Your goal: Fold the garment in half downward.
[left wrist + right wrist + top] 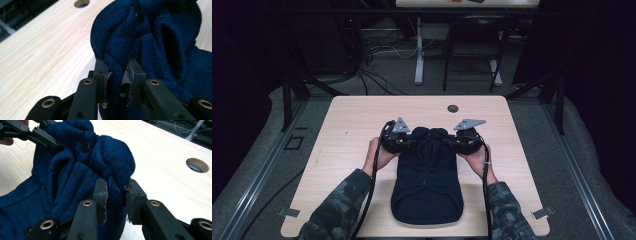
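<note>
navy knit garment (427, 185) lies lengthwise, bunched end far.

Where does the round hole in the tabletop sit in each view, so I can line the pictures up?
High view: the round hole is at the table's far edge, beyond the blue knit garment.
Left gripper view: top edge, left of centre.
Right gripper view: right side, upper half.
Shared landmark: the garment's dark button.

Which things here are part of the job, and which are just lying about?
In the job:
navy knit garment
left gripper, fingers pinching a fold
right gripper, fingers pinching a fold

Lying about:
table
its cable hole
floor cables
</note>
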